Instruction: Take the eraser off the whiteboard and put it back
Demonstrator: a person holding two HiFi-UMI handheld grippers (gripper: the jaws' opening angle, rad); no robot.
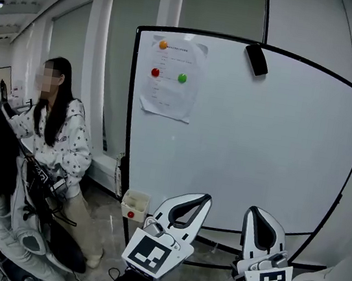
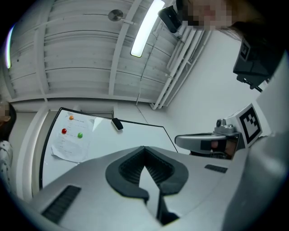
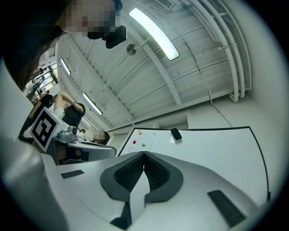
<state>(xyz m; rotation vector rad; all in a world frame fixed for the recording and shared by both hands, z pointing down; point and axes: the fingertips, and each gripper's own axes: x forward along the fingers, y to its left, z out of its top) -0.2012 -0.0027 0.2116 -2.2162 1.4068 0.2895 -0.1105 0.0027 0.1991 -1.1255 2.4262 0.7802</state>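
Whiteboard stands upright and fills most of the head view. Black eraser sticks to it at 12 o'clock, just under the top edge and tilted a little. It is well apart from both tools.

Sheet of paper hangs at the board's 10 o'clock. It is pinned by an orange magnet at its top, with a red magnet and a green magnet side by side below.

Left gripper: jaws pressed together at the tips, nothing between the ribbed pads. It points up toward the board from 6 o'clock in the head view.

Right gripper: jaws pressed together too, also empty. It sits just beside the left one at 5 o'clock and is raised the same way. In its own view the eraser lies at 1 o'clock beyond the tips.

Small white box with a red dot sits at the board's lower left corner. A seated person in a spotted white top is at 9 o'clock.
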